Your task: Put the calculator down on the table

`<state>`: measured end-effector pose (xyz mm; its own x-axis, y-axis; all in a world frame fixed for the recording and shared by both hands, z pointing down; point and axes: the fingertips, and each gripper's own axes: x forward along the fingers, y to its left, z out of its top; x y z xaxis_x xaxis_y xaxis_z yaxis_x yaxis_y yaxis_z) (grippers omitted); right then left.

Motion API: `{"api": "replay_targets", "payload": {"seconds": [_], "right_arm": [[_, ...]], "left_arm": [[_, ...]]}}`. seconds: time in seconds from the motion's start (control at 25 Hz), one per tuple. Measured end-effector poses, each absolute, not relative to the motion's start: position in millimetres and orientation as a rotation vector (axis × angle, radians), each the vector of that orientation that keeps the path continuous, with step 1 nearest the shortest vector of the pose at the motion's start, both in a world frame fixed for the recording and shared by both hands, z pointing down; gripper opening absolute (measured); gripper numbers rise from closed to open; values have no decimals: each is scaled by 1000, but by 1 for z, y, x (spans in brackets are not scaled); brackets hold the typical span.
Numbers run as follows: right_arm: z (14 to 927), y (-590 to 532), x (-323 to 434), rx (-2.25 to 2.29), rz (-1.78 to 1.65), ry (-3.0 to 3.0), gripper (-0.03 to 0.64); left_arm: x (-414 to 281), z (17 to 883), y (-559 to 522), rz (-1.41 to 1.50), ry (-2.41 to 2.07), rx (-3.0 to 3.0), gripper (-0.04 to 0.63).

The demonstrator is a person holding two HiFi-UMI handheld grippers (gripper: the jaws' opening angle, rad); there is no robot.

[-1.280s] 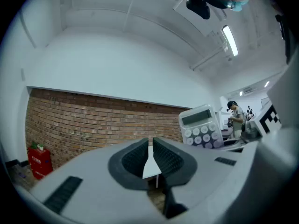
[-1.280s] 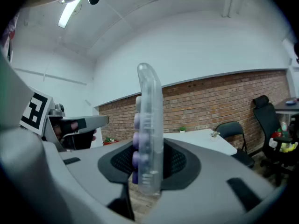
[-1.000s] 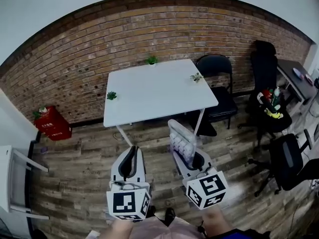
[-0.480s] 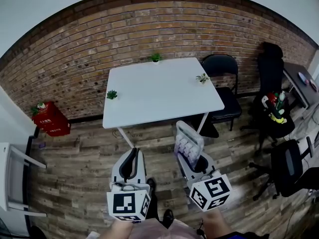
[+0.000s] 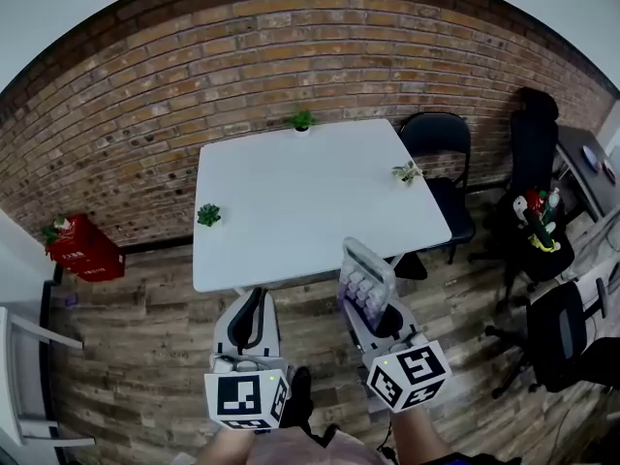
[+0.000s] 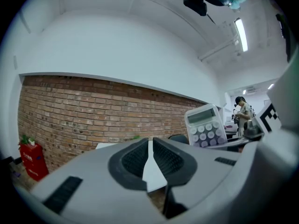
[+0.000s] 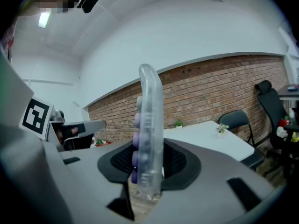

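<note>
A clear calculator (image 5: 364,277) with pale purple keys stands upright in my right gripper (image 5: 376,310), which is shut on its lower end. Its top reaches the front edge of the white table (image 5: 291,211). In the right gripper view the calculator (image 7: 148,125) is seen edge-on between the dark pads (image 7: 180,162), with the table (image 7: 210,136) ahead. My left gripper (image 5: 252,303) hangs just left of it over the wooden floor, shut and empty. The left gripper view shows its jaws (image 6: 150,154) meeting, and the calculator (image 6: 205,125) off to the right.
Three small potted plants stand on the table, at the left edge (image 5: 208,214), the far edge (image 5: 302,120) and the right edge (image 5: 407,171). A black folding chair (image 5: 441,153) and office chairs (image 5: 557,327) are at the right. A red box (image 5: 82,247) sits by the brick wall.
Both grippers have moved forward toward the table. The table now looks nearer, and the calculator's top has reached its front edge. The grip is unchanged.
</note>
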<state>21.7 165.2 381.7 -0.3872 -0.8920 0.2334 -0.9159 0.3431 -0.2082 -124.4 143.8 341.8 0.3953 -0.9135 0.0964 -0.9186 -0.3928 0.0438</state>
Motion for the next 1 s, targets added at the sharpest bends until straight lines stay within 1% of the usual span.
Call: {"api": "replay_targets", "payload": {"seconds": [0.2,0.44,0.72,1.0], "right_arm": [[362,106,18,1756,412,-2508,132],[343,62,15,1817,347,-2489,133],[352,39,31,1862,372,-2435,133],[372,2,65,1882,430,-2415,132]], "left_arm": [[-125,321,79,47,-1642,2625,38],[-123,310,27,21,-1584,2682,38],[-103,327,-3,61,-1506,2700,37],[-73,350,-40,133,-1492,2689,37]]}}
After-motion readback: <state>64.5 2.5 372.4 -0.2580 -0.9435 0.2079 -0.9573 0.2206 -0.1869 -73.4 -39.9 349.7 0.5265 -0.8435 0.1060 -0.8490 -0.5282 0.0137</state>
